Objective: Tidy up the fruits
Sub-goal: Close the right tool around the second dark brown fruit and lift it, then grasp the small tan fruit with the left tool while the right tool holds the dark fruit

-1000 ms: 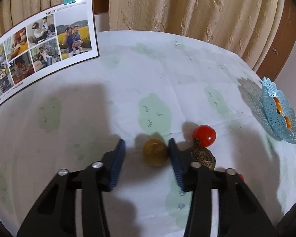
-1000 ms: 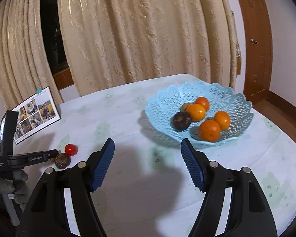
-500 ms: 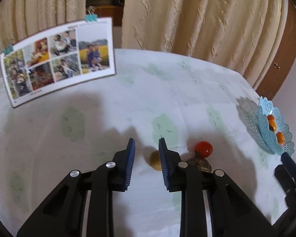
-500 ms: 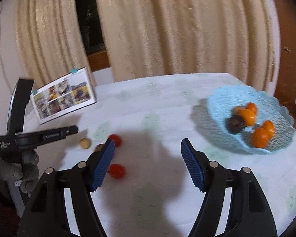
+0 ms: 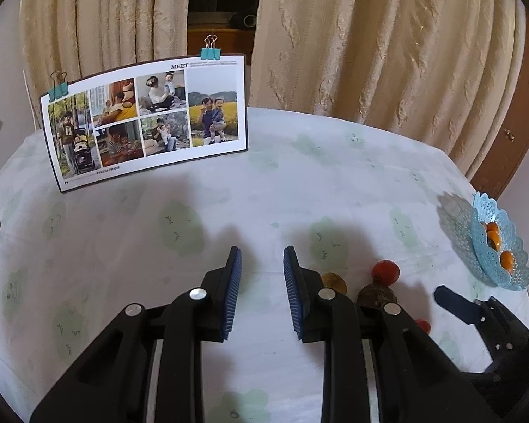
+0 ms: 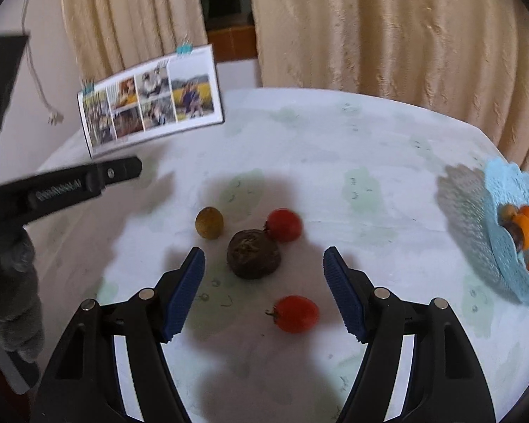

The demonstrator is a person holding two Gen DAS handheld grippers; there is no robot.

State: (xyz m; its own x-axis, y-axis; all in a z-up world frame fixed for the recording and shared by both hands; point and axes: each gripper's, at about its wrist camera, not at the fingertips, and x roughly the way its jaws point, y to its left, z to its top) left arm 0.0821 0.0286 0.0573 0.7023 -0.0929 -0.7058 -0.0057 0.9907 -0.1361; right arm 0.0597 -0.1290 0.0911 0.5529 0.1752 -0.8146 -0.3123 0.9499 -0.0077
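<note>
left gripper: jaws closed down, empty | right gripper: jaws half open, empty, above dark fruit | yellow fruit, tomatoes around it on surface | basket well right

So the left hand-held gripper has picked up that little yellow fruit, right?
No. The left hand-held gripper is shut on nothing; the yellow fruit lies on the table beside the dark fruit, as the right wrist view shows.

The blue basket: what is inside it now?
The basket holds orange fruits and one dark fruit. It shows edge-on, so anything deeper inside is hidden.
</note>
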